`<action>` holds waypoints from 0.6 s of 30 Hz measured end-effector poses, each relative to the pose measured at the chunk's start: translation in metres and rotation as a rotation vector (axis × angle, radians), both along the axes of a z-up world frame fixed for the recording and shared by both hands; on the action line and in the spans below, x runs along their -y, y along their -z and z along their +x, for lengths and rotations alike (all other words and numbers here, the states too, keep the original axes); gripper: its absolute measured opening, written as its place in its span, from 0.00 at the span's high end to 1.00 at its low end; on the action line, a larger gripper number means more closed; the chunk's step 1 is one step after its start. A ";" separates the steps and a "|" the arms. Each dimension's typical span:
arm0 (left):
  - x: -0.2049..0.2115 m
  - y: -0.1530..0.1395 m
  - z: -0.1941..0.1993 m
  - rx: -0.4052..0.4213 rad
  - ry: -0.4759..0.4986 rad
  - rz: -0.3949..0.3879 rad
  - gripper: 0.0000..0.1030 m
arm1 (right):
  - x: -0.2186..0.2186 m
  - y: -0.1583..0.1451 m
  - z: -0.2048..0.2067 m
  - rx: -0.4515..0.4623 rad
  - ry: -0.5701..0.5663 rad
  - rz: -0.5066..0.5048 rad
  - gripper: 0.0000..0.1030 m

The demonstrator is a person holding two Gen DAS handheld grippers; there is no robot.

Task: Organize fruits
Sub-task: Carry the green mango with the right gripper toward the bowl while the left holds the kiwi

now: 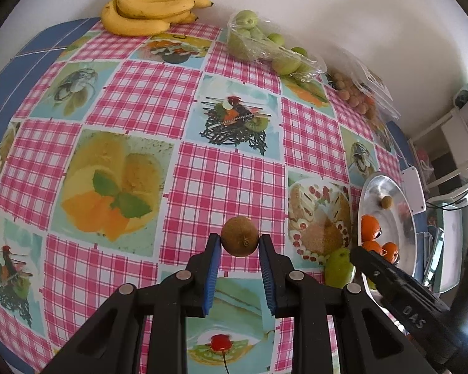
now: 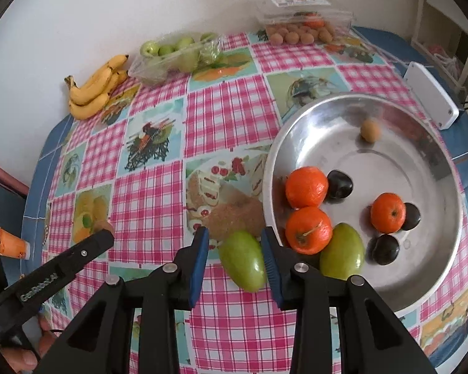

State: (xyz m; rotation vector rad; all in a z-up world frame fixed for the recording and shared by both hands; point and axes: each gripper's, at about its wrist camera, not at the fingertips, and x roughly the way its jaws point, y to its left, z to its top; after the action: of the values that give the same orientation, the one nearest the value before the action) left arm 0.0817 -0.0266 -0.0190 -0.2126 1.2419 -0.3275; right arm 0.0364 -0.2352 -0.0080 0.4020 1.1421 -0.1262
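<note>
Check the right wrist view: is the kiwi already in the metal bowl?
No, the kiwi is clamped in the left gripper over the tablecloth, outside the metal bowl.

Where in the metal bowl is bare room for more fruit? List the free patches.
The metal bowl is bare through its middle and far side, around the lone small brown fruit. The near-left side is crowded: three oranges, three dark plums and a green mango cluster there.
</note>
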 end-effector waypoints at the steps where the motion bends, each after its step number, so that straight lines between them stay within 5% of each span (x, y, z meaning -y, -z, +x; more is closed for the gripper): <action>1: -0.001 0.000 0.000 -0.002 -0.001 -0.002 0.74 | -0.001 0.003 0.001 -0.008 -0.001 -0.002 0.65; 5: -0.004 0.002 0.002 -0.008 -0.006 -0.008 0.74 | -0.004 0.009 0.005 -0.028 -0.009 -0.022 0.58; 18: -0.004 0.001 0.002 -0.012 -0.006 -0.019 0.74 | -0.006 0.011 0.009 -0.021 -0.011 -0.053 0.57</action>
State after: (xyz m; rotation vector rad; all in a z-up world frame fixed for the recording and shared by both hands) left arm 0.0833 -0.0227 -0.0204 -0.2348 1.2501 -0.3336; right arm 0.0452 -0.2292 -0.0188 0.3473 1.1590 -0.1509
